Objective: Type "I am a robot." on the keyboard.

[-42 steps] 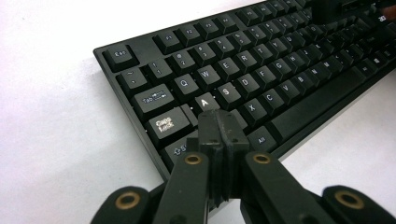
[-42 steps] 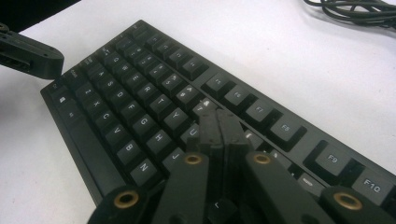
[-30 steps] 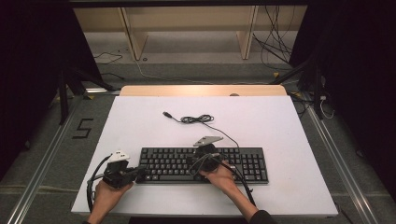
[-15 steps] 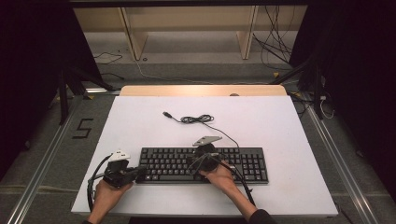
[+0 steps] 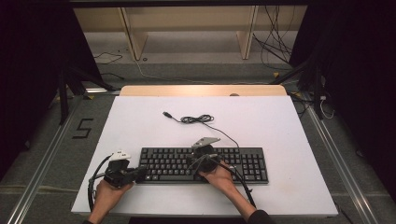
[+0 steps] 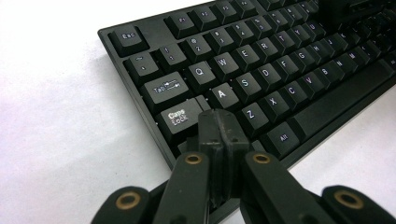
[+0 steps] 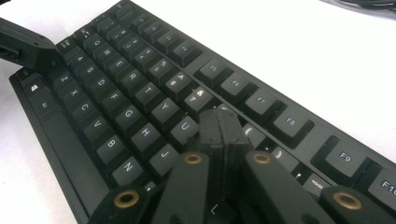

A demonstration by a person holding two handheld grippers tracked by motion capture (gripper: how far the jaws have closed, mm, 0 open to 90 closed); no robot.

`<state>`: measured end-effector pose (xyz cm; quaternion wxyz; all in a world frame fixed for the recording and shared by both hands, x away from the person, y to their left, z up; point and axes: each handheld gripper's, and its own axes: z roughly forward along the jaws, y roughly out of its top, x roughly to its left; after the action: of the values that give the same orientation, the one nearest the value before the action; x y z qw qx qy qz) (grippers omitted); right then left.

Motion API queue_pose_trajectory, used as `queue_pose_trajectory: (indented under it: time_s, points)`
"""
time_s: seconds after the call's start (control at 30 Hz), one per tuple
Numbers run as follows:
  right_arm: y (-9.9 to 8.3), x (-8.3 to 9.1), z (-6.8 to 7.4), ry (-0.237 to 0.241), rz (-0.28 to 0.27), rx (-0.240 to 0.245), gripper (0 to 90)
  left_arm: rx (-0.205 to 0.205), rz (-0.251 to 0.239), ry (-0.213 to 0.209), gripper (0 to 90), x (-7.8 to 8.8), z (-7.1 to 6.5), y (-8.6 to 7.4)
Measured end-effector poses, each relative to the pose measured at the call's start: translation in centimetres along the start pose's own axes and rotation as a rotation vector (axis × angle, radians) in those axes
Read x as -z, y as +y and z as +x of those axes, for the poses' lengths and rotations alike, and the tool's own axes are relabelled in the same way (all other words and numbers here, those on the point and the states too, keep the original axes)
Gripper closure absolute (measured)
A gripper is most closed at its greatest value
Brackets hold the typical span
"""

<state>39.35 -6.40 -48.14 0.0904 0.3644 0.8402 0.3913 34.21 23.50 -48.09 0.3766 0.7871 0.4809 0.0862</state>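
Note:
A black keyboard (image 5: 243,161) lies along the near part of the white table (image 5: 261,116), and its cable (image 5: 198,119) coils toward the back. My left gripper (image 5: 140,172) rests at the keyboard's left end, jaws shut with nothing between them. In the left gripper view its tips (image 6: 218,122) sit over the left shift area, just below the Caps Lock key (image 6: 178,118). My right gripper (image 5: 195,162) hovers on the middle of the keyboard, shut and empty. In the right gripper view its tips (image 7: 220,122) press down among the keys beside the U key (image 7: 185,126).
A wooden strip (image 5: 203,90) borders the table's far edge, with a shelf frame and loose wires on the floor beyond. Metal rails run along both sides of the table. A "5" marking (image 5: 83,128) is on the floor at the left.

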Motion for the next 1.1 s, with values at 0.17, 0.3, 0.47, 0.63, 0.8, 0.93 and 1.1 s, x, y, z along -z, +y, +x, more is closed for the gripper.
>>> queue_pose_trajectory:
  time_s: [0.17,0.3,0.47,0.63,0.8,0.93,1.1]
  points:
    - [0.0,0.0,0.0,0.001,0.0,-0.005,90.0,-0.001,-0.003,0.002,89.1,0.0,0.0,0.0]
    - [0.0,0.1,-0.1,0.008,0.001,-0.024,90.0,-0.005,-0.009,0.01,88.9,0.1,-0.2,0.0]
    - [0.1,0.4,-0.3,0.033,-0.021,-0.054,87.2,-0.014,-0.055,-0.002,84.7,0.4,-0.4,0.1]
    - [0.3,1.1,-0.5,0.043,-0.052,-0.06,83.6,-0.012,-0.115,-0.018,77.9,0.9,-0.4,0.2]
    - [0.5,1.7,-0.4,0.072,-0.078,-0.061,69.1,-0.009,-0.161,-0.04,66.3,1.3,-0.5,0.3]
    - [0.6,2.3,-0.3,0.095,-0.097,-0.075,53.0,-0.007,-0.2,-0.059,52.3,1.5,-0.7,0.4]
    - [0.6,3.0,0.1,0.111,-0.108,-0.064,42.2,-0.001,-0.229,-0.072,43.9,1.7,-0.8,0.5]
